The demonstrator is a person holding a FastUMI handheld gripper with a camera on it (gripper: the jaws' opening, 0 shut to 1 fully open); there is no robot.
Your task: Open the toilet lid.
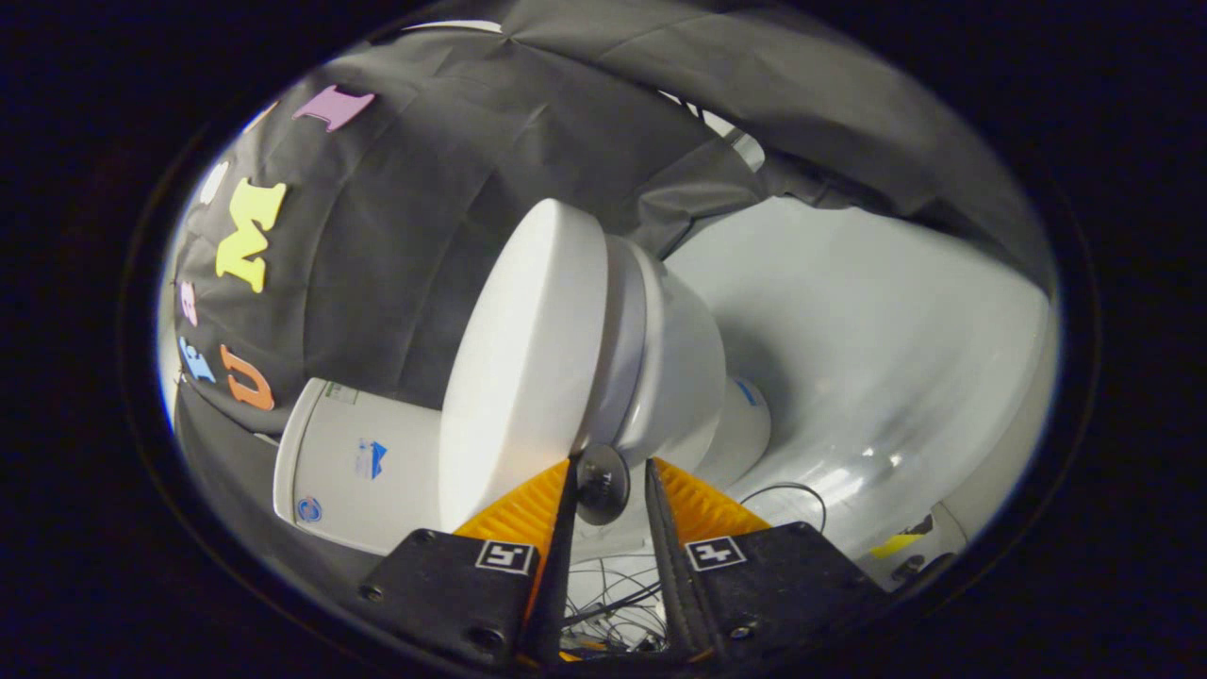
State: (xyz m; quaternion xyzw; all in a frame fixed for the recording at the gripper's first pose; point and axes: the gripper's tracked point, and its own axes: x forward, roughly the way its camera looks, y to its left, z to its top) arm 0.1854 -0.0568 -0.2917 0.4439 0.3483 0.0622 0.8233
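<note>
My one camera rides on the gripper (608,471), rolled sideways, looking forward along its fingers, very near the front edge of the toilet lid (519,368).

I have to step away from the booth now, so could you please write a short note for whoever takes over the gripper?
Gripper: fingers narrowly apart at the front edge of the glossy white toilet lid; whether both press on it is unclear.
Things: the view is rolled sideways; the lid lies close to the white ceramic bowl, with the white cistern behind.
Done: approach to the lid's edge.
Left: swing the lid up towards the cistern, then release.
</note>
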